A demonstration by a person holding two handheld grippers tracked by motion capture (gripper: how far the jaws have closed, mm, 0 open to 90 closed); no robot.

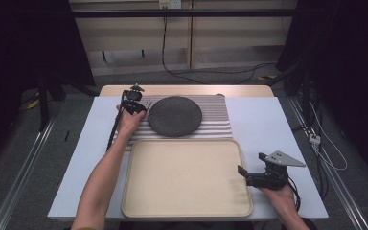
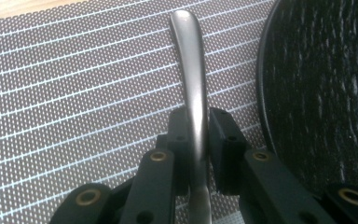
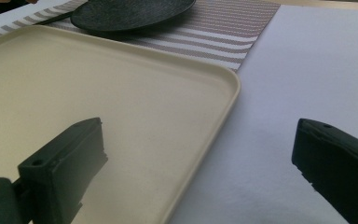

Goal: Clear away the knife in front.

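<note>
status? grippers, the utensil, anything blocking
Left gripper shut on metal utensil handle, over striped placemat beside dark plate. Right gripper open, holding nothing, at tray edge. Nothing in the way.

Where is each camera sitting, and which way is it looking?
High view: above the person's side, looking forward and down on the table; both forearms, the left gripper and right gripper show.
Left gripper view: rides the left gripper, looking along its jaws, shut on a metal handle over the striped mat.
Right gripper view: rides the right gripper, looking between its open jaws at the tray.
Shared: all three show the dark plate.
</note>
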